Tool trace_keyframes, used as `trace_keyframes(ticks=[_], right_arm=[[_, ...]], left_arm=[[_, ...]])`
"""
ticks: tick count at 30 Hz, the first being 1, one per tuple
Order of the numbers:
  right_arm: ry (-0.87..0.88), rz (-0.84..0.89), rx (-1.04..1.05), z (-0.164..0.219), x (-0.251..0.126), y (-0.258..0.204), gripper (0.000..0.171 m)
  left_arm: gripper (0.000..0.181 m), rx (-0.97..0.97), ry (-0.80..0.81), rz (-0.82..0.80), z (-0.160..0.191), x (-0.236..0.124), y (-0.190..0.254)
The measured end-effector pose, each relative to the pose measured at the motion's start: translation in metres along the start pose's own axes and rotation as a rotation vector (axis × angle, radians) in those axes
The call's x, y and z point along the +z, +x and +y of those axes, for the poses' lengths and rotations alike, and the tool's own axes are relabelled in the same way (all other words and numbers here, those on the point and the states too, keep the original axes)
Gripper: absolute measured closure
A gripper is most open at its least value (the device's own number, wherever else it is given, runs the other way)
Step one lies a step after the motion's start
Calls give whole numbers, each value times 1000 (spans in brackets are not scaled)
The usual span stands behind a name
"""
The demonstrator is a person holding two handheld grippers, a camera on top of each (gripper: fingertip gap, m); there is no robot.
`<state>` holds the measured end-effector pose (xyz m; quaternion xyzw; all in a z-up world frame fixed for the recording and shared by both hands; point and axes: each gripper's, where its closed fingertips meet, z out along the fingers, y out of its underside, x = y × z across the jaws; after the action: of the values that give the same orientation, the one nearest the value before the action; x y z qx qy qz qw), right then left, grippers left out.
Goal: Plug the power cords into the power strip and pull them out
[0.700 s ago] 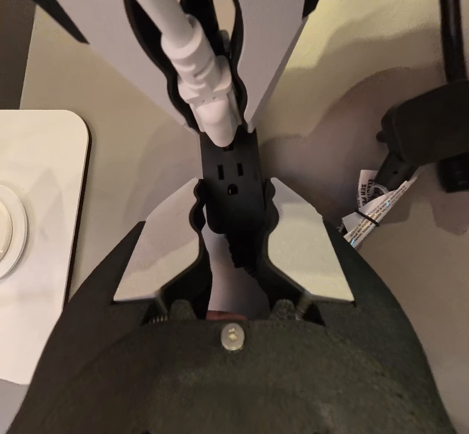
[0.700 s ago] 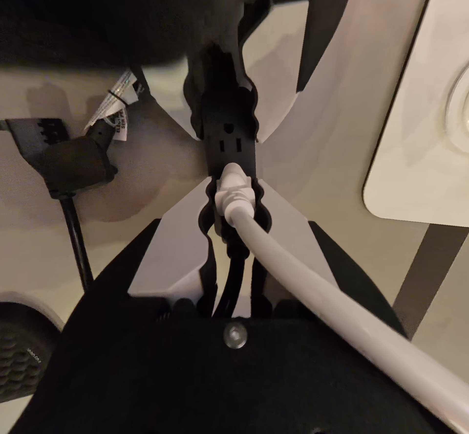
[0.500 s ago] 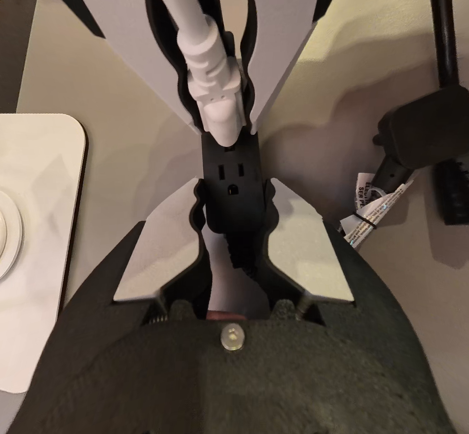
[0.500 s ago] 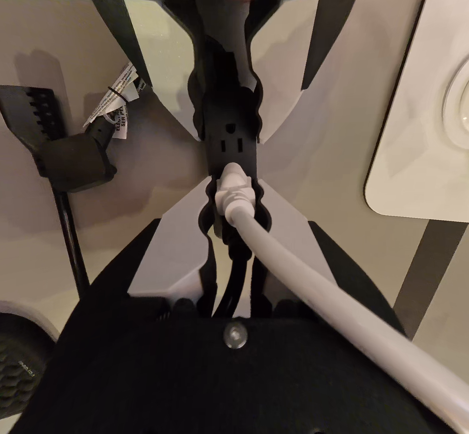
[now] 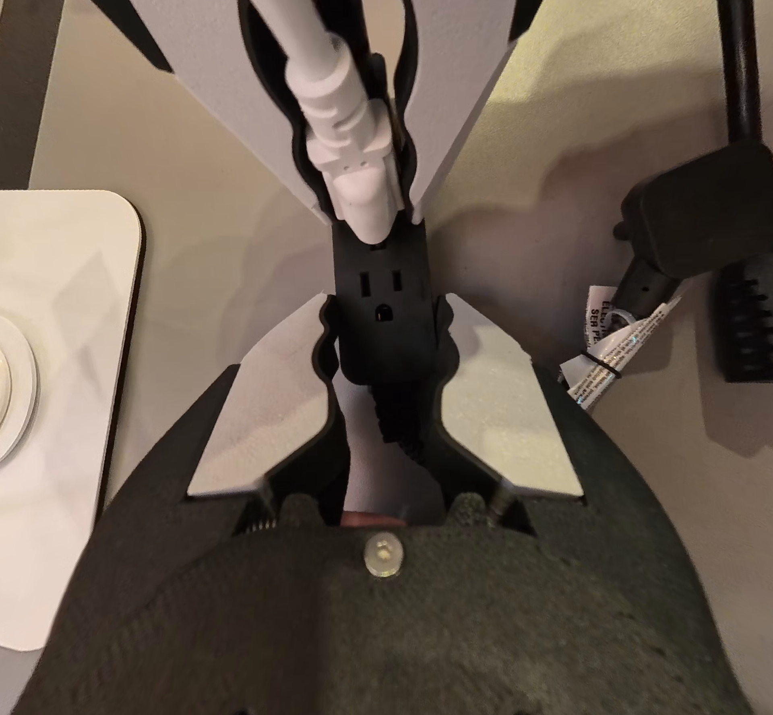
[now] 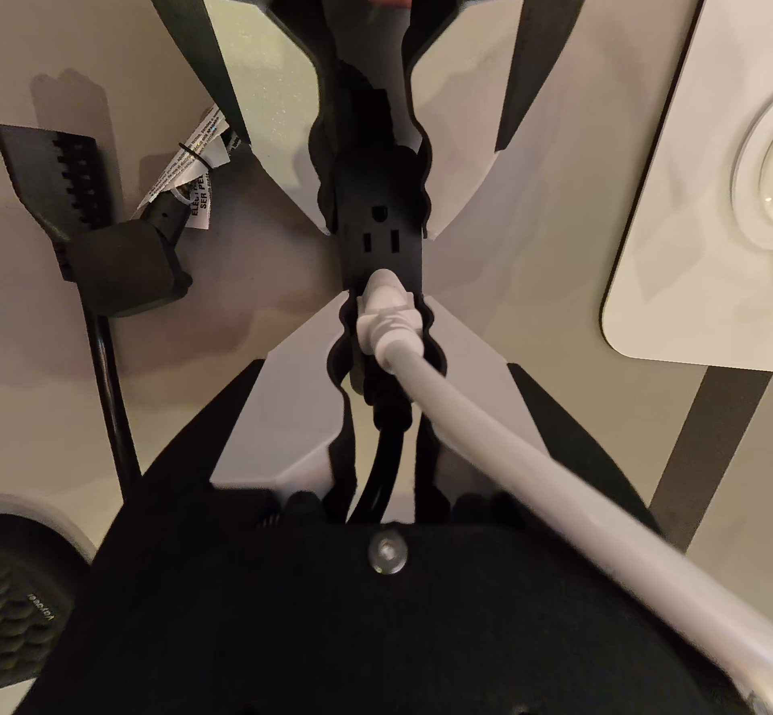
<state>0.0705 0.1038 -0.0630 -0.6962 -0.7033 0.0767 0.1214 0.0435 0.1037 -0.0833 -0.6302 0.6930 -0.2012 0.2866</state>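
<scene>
Power strip (image 5: 382, 310): black, short, lying on a pale tabletop (image 5: 217, 234); one free three-hole outlet faces up at its middle. It sits between the two grippers, which meet nose to nose over it.

Left gripper (image 5: 385, 343): fingers pressed against both long sides of the power strip at its cord end, pinching it; the strip's ribbed black cord runs back between the fingers.

Right gripper (image 6: 387, 318): fingers closed on the white plug (image 6: 387, 305) (its nose is at the strip's far outlet; how deep the prongs sit cannot be told). The white cord (image 6: 502, 444) trails back over the gripper body to the lower right. A black cord also runs between these fingers beneath it.

Black plug (image 5: 707, 218): lying loose on the tabletop well apart from the strip, its cord leading away, with a white paper tag (image 5: 602, 360) banded near it.

White rounded-corner board (image 5: 62, 318): flat on the tabletop on the opposite side from the black plug.
</scene>
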Motion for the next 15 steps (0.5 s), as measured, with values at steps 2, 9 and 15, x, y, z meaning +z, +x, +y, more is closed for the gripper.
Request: trace_keyframes(ticks=[2, 9, 15], right_arm=[[4, 2, 3, 0, -1, 1, 145], [0, 3, -20, 0, -3, 1, 145], [10, 9, -22, -1, -6, 1, 145]], left_arm=[[135, 0, 2, 3, 0, 0, 0], [135, 6, 0, 3, -1, 0, 1], [134, 7, -1, 4, -1, 1, 1]])
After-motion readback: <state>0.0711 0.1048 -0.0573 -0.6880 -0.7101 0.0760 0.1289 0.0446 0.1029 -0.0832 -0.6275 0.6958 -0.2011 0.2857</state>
